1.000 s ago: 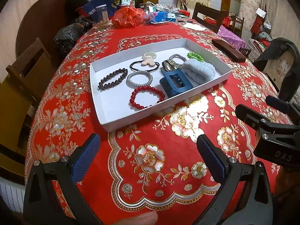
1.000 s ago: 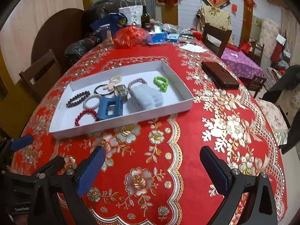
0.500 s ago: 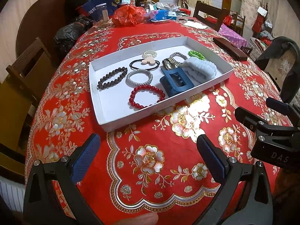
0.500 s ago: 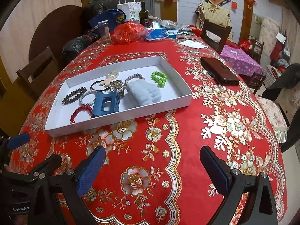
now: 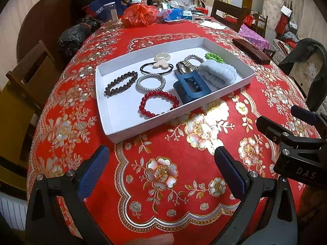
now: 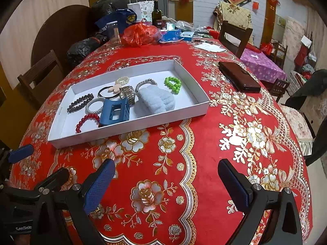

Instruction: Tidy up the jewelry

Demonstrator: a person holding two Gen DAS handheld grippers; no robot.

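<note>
Left tongs (image 5: 161, 163) gape wide, empty, low in frame over the red bench (image 5: 173, 183). Right tongs (image 6: 165, 175) likewise spread, gripping nothing. Up at frame centre, the white tray (image 6: 130, 130) carries the bracelets, blue claw clip (image 6: 114, 112) and watch (image 6: 128, 95).

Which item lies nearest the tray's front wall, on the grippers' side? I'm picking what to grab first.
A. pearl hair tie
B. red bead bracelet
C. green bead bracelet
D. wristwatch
B: the red bead bracelet lies right behind the white tray's front wall, the others farther back.
</note>
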